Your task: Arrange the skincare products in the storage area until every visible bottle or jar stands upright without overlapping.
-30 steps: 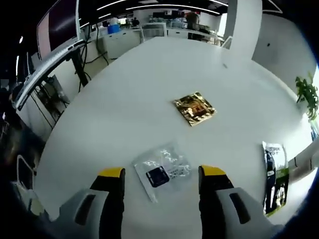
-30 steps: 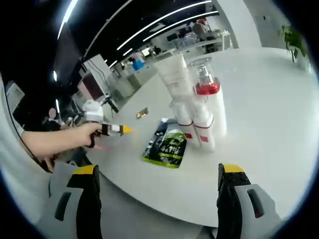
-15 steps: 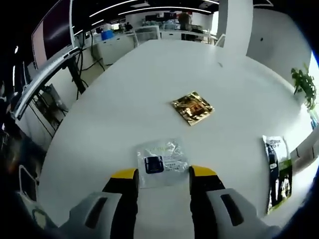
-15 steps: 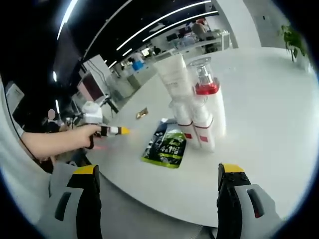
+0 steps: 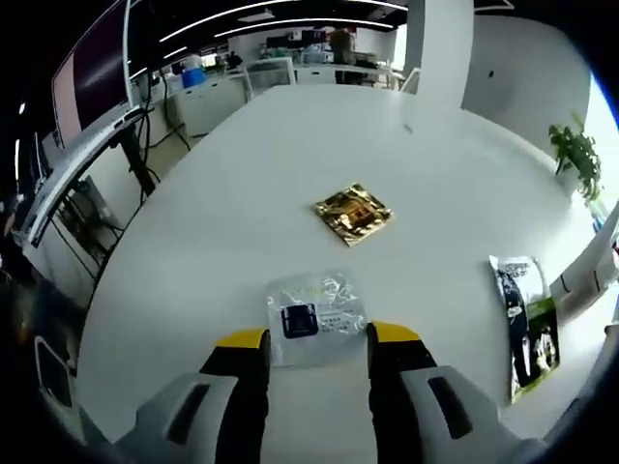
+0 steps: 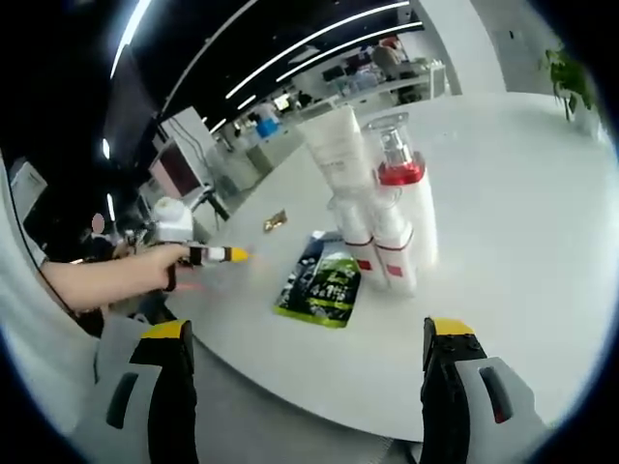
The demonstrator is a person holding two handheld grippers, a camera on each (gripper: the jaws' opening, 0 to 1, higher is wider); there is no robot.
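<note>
Presently, on the white table (image 5: 242, 174), the left gripper (image 5: 317, 338) sits low over a clear plastic sachet (image 5: 315, 304) with a dark label, its yellow-tipped jaws narrowed and flanking the sachet's near edge; whether they actually pinch it cannot be told. Beyond the sachet, well apart, lies a gold foil sachet (image 5: 354, 214), flat. Toward the right edge of the left gripper view lies a black-and-green sachet (image 5: 523, 324), also flat. In the right gripper view, the right gripper (image 6: 311, 338) hangs off the table's near edge with jaws spread wide and nothing between them. Ahead of it stand the skincare items, upright and clustered: a white tube (image 6: 340, 145) at the back, a red-collared pump bottle (image 6: 404, 193) beside it, and two small white bottles (image 6: 372, 242) with red bands in front, touching one another. The black-and-green sachet (image 6: 327, 280) lies just beside the small bottles. A person's hand (image 6: 160, 266) holds the left gripper (image 6: 218, 254) over the table.
</note>
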